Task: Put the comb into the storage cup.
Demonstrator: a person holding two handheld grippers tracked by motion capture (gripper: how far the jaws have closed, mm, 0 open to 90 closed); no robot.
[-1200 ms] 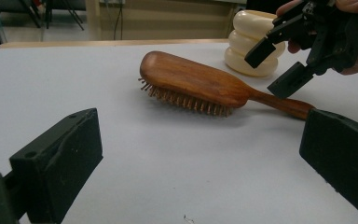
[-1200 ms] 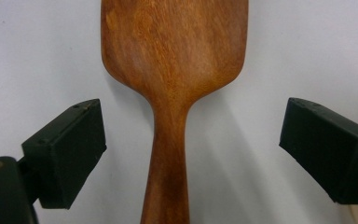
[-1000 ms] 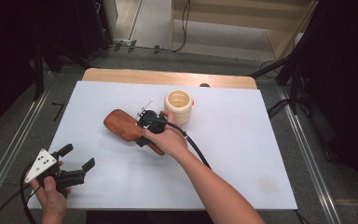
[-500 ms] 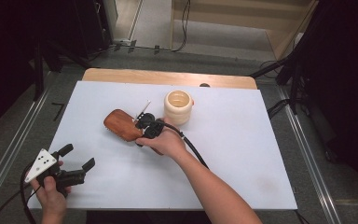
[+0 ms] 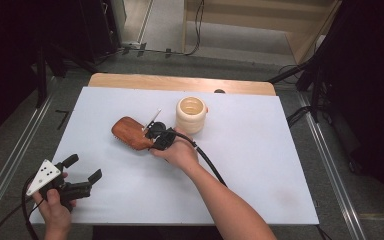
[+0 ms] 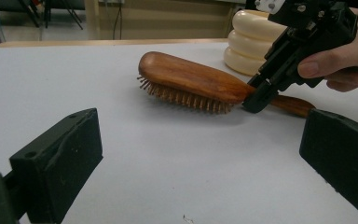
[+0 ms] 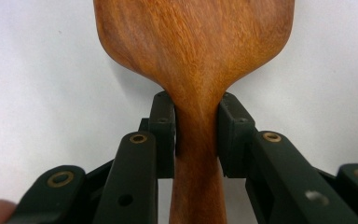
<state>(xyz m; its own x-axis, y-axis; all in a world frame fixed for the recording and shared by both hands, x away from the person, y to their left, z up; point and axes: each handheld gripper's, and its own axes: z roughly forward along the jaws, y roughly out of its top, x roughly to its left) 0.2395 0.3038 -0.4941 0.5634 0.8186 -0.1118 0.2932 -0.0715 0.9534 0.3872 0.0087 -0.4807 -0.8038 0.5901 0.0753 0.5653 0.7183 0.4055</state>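
Hairbrush (image 5: 131,133) lay bristles down on the white table (image 5: 260,165), just left of the cream ribbed cup (image 5: 191,114), near it but apart. Its long axis ran from the broad head, pointing away from the cup toward upper left, down to the handle at lower right. Right gripper (image 5: 161,138) sat at the handle end, by the cup, and its fingers had just been closing with the brush neck between them; in the right gripper view the fingers (image 7: 164,135) pressed on both sides of the narrow neck (image 7: 196,135), right where the head (image 7: 193,42) widened, so it had hold of the brush. Left gripper (image 5: 82,176) rested well apart from the cup, toward the near left table edge, fingers wide open with nothing in them, so the right hand was plainly the nearer one. Left gripper view gave the side profile: bristles (image 6: 186,98) touching the table, brush level, handle tip (image 6: 298,105) sticking out past the right gripper (image 6: 261,95). High view could not show the bristles or the pinch itself. Judged next: lift along the handle, brush likely to hang head-heavy.
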